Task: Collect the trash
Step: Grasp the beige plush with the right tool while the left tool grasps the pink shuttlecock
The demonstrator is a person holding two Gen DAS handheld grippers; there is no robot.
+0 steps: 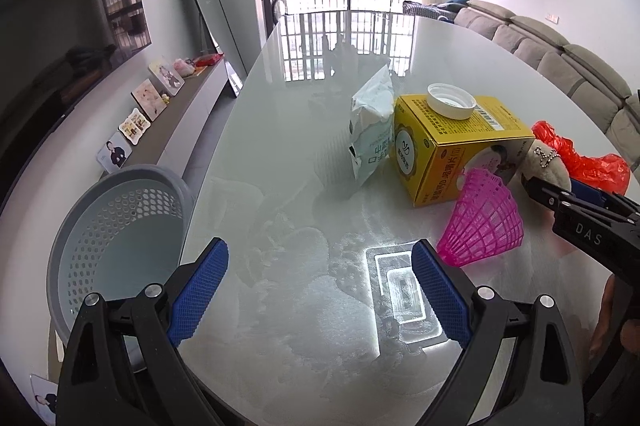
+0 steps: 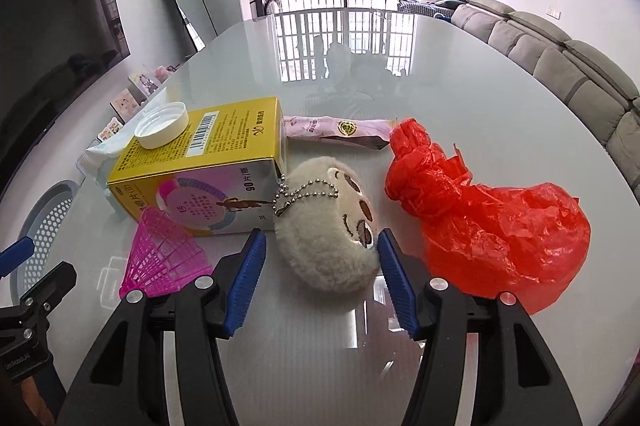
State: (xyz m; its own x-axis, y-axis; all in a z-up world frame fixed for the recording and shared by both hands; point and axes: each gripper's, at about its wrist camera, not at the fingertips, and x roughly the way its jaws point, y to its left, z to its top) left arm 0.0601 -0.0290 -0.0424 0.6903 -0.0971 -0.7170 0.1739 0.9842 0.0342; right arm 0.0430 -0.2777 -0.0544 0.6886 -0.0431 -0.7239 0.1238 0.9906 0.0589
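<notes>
A yellow medicine box (image 2: 200,165) lies on the glossy table (image 2: 460,77) with a white bottle cap (image 2: 162,125) on top. A pink plastic shuttlecock (image 2: 160,262) leans at its front. A beige plush keychain toy (image 2: 328,226) sits between the blue pads of my open right gripper (image 2: 322,246), near their tips. A crumpled red plastic bag (image 2: 492,222) lies right of it, and a pink wrapper (image 2: 336,131) behind. My left gripper (image 1: 320,258) is open and empty over bare table, left of the box (image 1: 452,141) and a white wipes pack (image 1: 372,129).
A grey perforated bin (image 1: 116,238) stands beside the table's left edge. A grey sofa (image 2: 560,53) runs along the right. A TV, a mirror and a shelf with photos line the left wall. The table's ceiling-lamp reflection (image 1: 404,290) shows near my left gripper.
</notes>
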